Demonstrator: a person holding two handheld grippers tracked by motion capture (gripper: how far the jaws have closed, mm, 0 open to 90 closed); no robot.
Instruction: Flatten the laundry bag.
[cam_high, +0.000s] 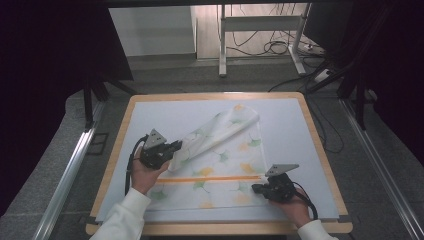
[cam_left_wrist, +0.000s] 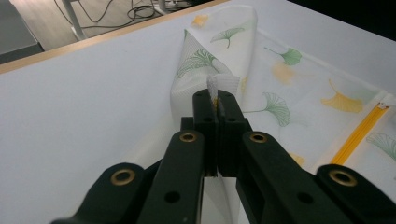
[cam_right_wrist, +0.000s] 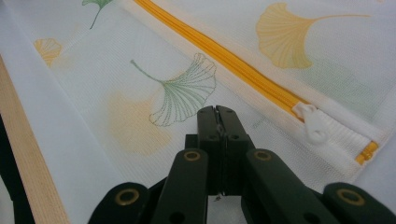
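This looks like a lab or recording workspace rather than a home. A wood-edged table (cam_high: 320, 145) with a pale mat stands on grey carpet (cam_high: 55, 150), flanked by metal rails (cam_high: 67, 172) and dark curtains (cam_high: 45, 75). Behind it, loose cables (cam_high: 272, 47) and a power strip (cam_high: 312, 49) lie around the legs of a white metal frame (cam_high: 222, 45).

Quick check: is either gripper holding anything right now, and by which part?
The left gripper is shut on the mesh bag, pinching its white edge, folded over. The right gripper is shut over the bag's fabric; whether it grips cannot be told.
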